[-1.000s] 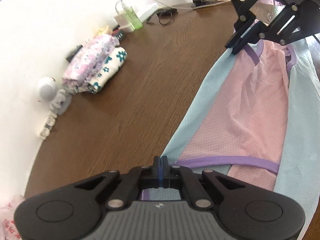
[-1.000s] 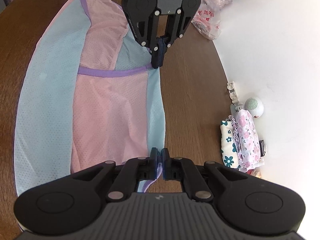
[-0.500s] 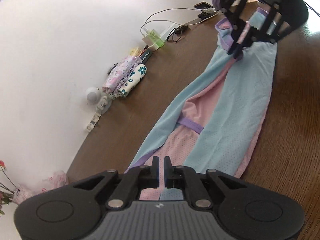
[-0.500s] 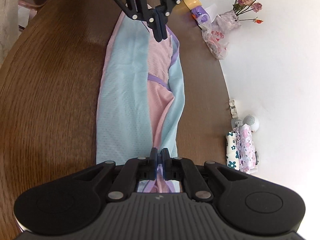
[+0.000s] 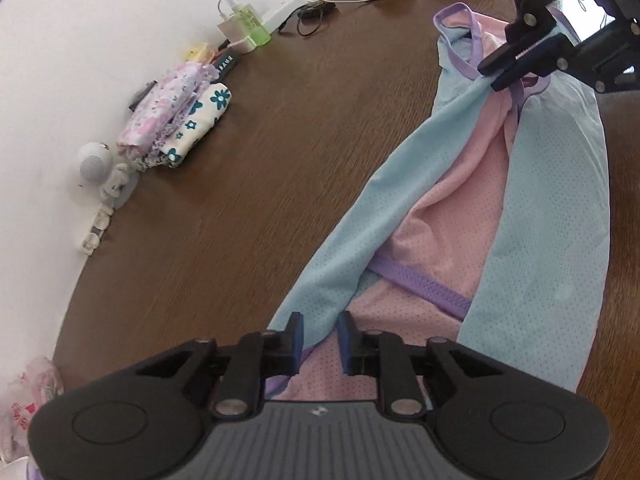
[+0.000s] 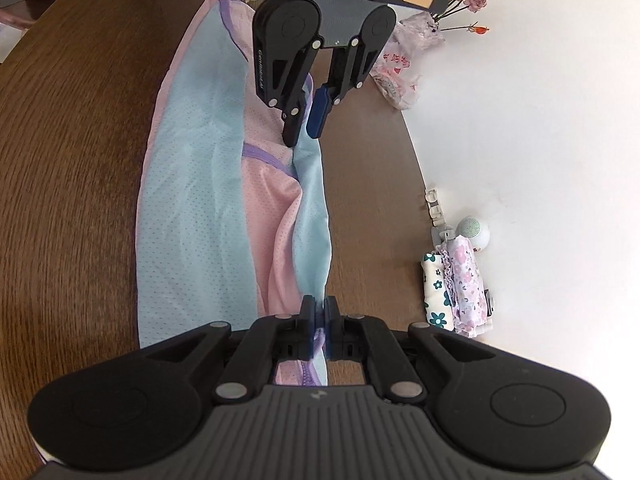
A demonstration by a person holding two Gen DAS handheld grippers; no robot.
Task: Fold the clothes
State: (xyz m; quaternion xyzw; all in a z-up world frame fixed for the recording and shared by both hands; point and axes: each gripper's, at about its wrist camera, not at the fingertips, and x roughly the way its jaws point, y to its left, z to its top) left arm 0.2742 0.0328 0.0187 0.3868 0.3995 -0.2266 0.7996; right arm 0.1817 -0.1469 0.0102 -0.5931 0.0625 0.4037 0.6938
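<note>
Nearest, the right hand-held gripper point(image 6: 320, 314) is clamped on the purple-trimmed edge of the pink-and-blue garment point(image 6: 192, 208), which lies lengthwise on the brown bench point(image 6: 68, 152). Further along, the left hand-held gripper point(image 6: 305, 126) stands parted over the blue edge, gripping nothing. One lengthwise fold appears laid; cross folds remain. Two folded floral garments point(image 6: 456, 292) sit by the wall.

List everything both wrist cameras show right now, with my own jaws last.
garment: one, pink and light blue with purple trim, along the table
table: one, dark brown wood
folded clothes: small floral stack by the wall
round speaker: one, white, beside that stack
green bottle: one, by the white charger
plastic bag: one, white with red print, under pink flowers
left gripper: jaws open over the hem
right gripper: jaws shut on the garment
</note>
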